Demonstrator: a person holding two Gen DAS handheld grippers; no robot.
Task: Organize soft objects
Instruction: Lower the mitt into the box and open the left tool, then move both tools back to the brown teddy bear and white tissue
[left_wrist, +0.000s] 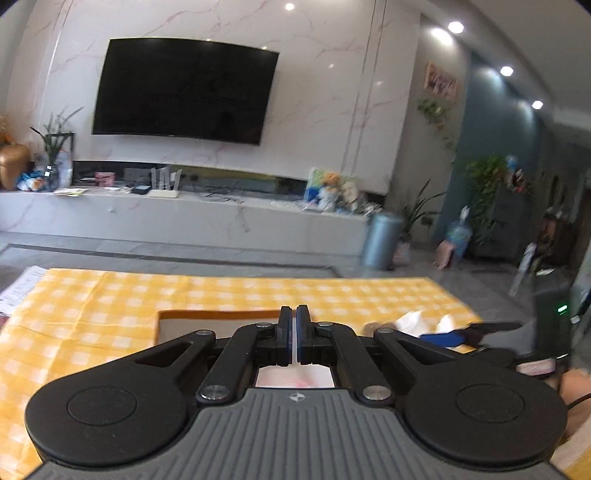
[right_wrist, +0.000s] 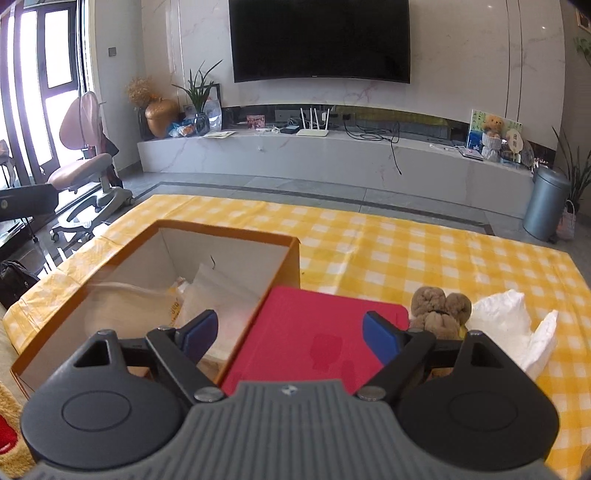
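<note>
Your right gripper (right_wrist: 290, 334) hangs with jaws wide and empty over the red flat lid (right_wrist: 314, 332), beside the open orange cardboard box (right_wrist: 236, 230), probably the collection point. The brown plush toy (right_wrist: 439, 308) and white crumpled cloth (right_wrist: 513, 325) wait on the yellow checked table (right_wrist: 406, 243). Your left gripper (left_wrist: 294, 334) has its jaws closed, apparently empty.

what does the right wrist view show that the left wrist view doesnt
Only the right wrist view: the open right gripper over a red lid, a brown plush toy, and bags inside the orange box.
Only the left wrist view: the shut left gripper.
Both: the yellow checked cloth, the box, white crumpled material.
</note>
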